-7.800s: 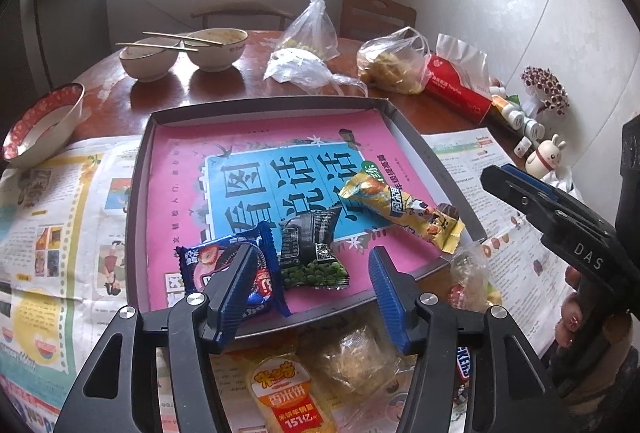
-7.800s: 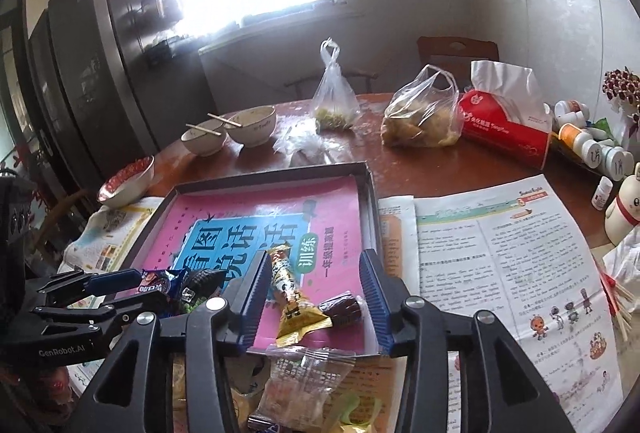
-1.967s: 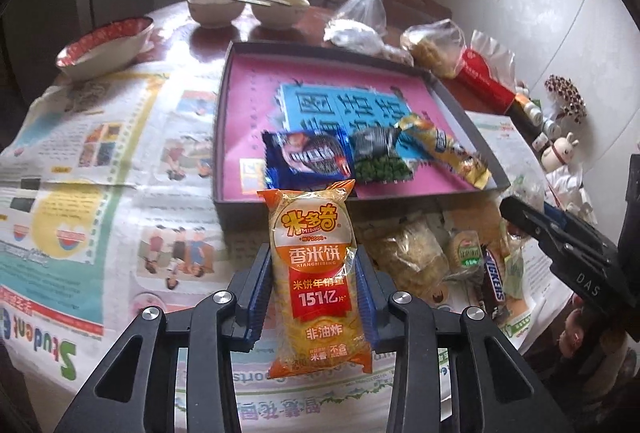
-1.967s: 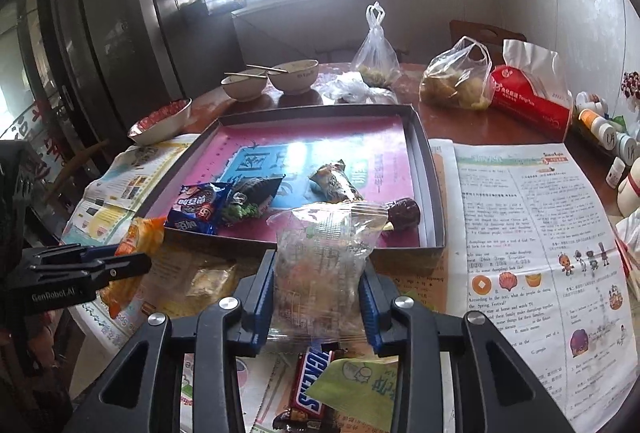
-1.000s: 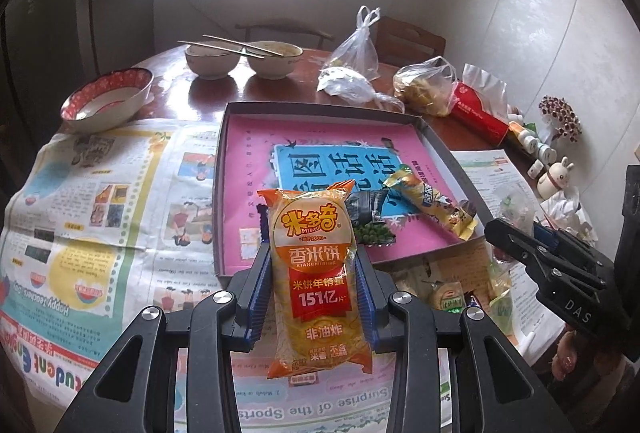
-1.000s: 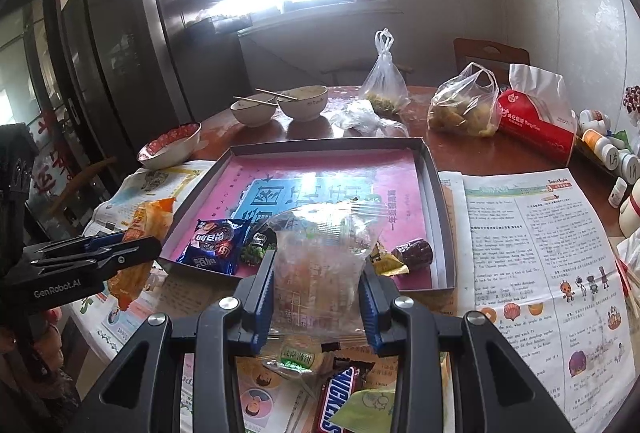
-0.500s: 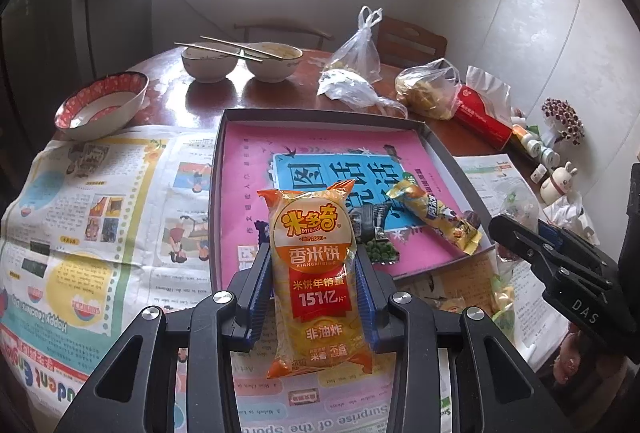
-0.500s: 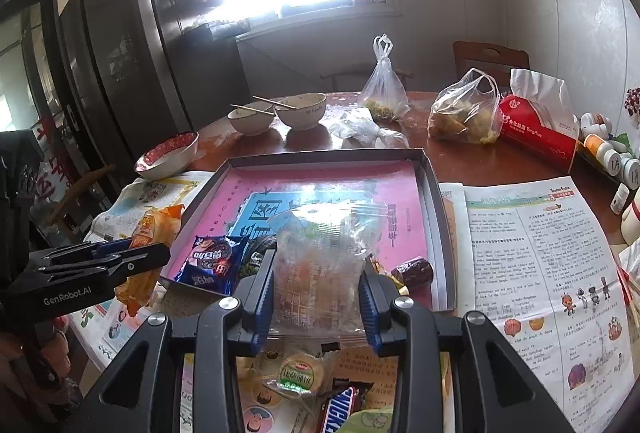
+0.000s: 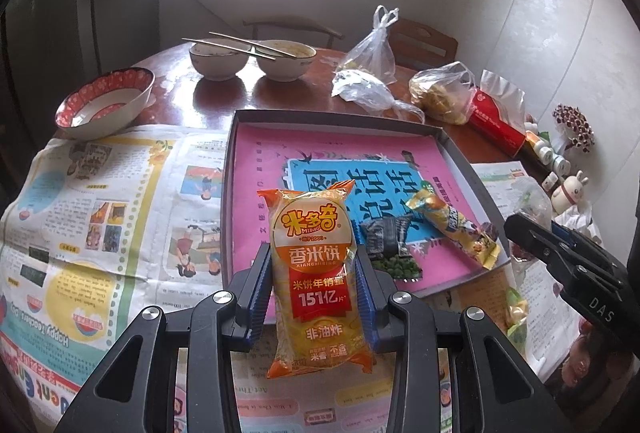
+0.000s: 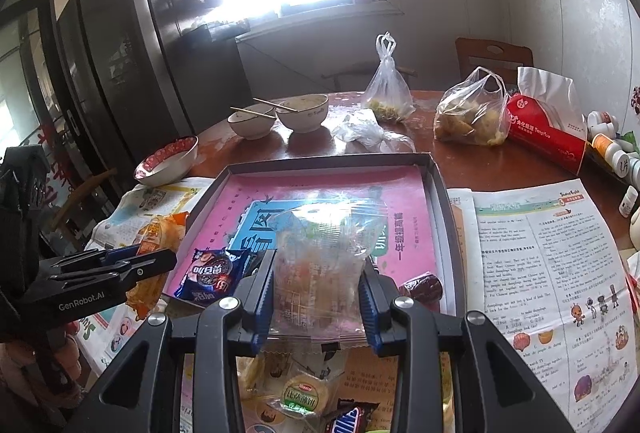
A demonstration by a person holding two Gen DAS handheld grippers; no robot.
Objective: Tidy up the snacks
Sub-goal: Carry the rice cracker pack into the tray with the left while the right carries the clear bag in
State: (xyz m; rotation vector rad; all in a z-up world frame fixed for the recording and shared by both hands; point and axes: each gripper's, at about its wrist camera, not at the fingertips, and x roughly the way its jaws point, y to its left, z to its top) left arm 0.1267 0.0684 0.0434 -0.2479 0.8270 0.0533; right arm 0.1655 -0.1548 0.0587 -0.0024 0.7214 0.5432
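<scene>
While our left gripper (image 9: 315, 297) clamps an orange rice-cracker packet (image 9: 314, 269) upright above the near edge of the shallow tray (image 9: 344, 119), our right gripper (image 10: 318, 303) pinches a clear bag of sweets (image 10: 320, 273) over that same near edge. We see a blue biscuit pack (image 10: 212, 273), a green-pea packet (image 9: 390, 247) and a yellow bar (image 9: 454, 227) lying inside the tray along its near side, while loose snacks (image 10: 304, 393) sit on newspaper (image 9: 100, 213) at the worktop's near edge.

rice cracker pack (image 9: 314, 273): "151亿" | left gripper (image 10: 120, 269): "GenRobot.AI"
</scene>
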